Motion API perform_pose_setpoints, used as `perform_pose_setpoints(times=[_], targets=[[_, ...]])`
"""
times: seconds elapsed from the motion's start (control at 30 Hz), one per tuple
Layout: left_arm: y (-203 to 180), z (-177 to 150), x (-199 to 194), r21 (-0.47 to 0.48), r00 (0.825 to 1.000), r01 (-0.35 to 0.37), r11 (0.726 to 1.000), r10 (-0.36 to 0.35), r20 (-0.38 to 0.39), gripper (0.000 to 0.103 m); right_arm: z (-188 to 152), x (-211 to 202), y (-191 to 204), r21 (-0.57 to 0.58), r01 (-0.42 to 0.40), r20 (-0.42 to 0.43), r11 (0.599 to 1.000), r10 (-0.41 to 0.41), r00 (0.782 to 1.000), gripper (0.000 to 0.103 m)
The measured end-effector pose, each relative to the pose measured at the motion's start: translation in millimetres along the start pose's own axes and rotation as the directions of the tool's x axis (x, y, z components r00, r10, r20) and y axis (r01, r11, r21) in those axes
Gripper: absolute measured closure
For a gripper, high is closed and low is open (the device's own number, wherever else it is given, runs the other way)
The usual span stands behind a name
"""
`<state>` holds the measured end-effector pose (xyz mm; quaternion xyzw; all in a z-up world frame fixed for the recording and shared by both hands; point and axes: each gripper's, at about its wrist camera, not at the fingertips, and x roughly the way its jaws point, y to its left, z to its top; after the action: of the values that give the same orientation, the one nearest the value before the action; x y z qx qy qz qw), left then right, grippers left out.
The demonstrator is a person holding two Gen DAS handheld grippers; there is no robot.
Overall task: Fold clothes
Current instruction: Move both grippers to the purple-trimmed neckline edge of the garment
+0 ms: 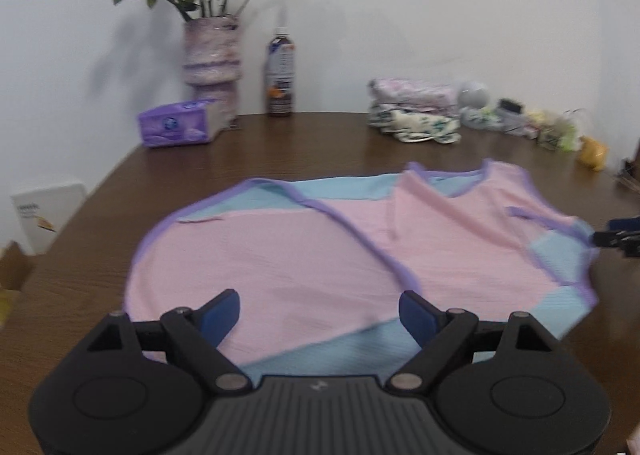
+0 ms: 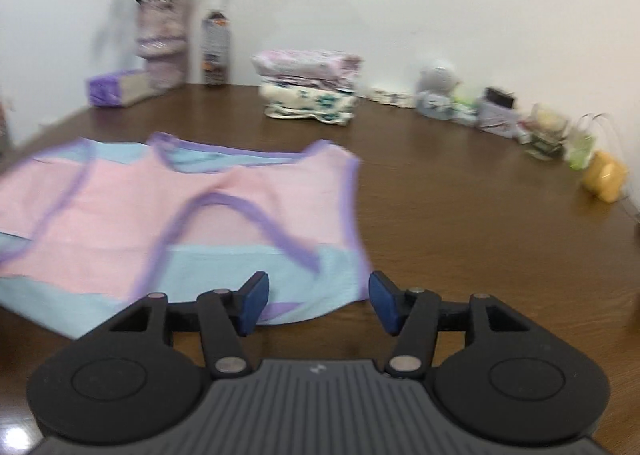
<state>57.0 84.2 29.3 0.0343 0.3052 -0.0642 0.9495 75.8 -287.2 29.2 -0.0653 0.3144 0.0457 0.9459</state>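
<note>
No label can be read; the print on the one dark bottle [image 1: 280, 75] and the purple tissue pack [image 1: 180, 123] at the bench's [image 1: 320, 143] far edge is blurred. One pink, blue and purple garment [image 1: 320, 255] lies spread flat mid-bench; a stack of perhaps two folded cloths [image 2: 310, 95] sits behind it. The left tongs [image 1: 320, 319] gape wide above its near hem, gripping nothing. The right tongs [image 2: 318, 303] stand parted at its near right corner, empty.

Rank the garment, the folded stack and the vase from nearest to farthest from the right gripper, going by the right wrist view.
1. Garment: just ahead of the right gripper, left.
2. Folded stack: mid-table, ahead.
3. Vase: far left, by the wall.
</note>
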Motion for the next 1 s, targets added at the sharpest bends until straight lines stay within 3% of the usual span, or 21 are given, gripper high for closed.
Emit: perform_pose_setpoints(times=[0.13,0.17,0.23,0.33,0.57,0.6,0.63,0.7,0.83,1.0], targets=[[5.7,-1.3,15.4,0.023,0.998,-0.053,0.998,0.053,-0.039,0.017,5.2,20.6,1.4,-0.012,-0.003,-0.031,1.000,0.003,1.000,0.052],[6.4,-2.4,18.2,0.030,0.997,-0.056,0.998,0.058,-0.052,0.019,5.5,24.6,2.9,-0.023,-0.006,-0.042,1.000,0.005,0.999,0.058],[7.9,-6.6,21.4,0.036,0.996,-0.051,0.998,0.053,-0.078,0.019,4.6,29.7,3.5,-0.028,-0.017,-0.067,0.999,0.015,0.998,0.085],[16.4,-11.0,20.3,-0.011,0.996,-0.020,1.000,0.019,-0.085,0.019,1.1,29.6,-5.4,-0.004,-0.032,-0.074,0.999,0.032,0.997,0.096],[15.7,-5.5,18.0,-0.017,0.997,-0.017,1.000,0.015,-0.079,0.019,2.7,21.3,-13.8,0.029,-0.068,-0.089,0.997,0.071,0.993,0.093],[16.0,-2.6,17.0,-0.014,0.997,-0.011,1.000,0.010,-0.071,0.019,6.5,18.7,-14.4,0.043,-0.081,-0.074,0.996,0.084,0.994,0.086],[17.3,3.2,15.4,-0.013,0.998,-0.006,1.000,0.005,-0.055,0.019,11.6,15.9,-14.5,0.057,-0.098,-0.052,0.993,0.101,0.993,0.072],[22.0,20.9,13.7,-0.016,1.000,0.005,1.000,-0.005,-0.014,0.019,24.8,13.5,-11.3,0.063,-0.139,-0.015,0.988,0.140,0.990,0.060],[32.6,64.6,29.0,-0.052,1.000,0.030,0.998,-0.030,0.002,0.019,60.3,26.3,10.9,0.018,-0.219,0.002,0.976,0.219,0.976,0.060],[35.7,110.0,85.9,-0.105,0.993,0.056,0.993,-0.067,-0.102,0.021,109.2,70.6,53.6,0.040,-0.328,-0.053,0.944,0.329,0.943,0.060]])
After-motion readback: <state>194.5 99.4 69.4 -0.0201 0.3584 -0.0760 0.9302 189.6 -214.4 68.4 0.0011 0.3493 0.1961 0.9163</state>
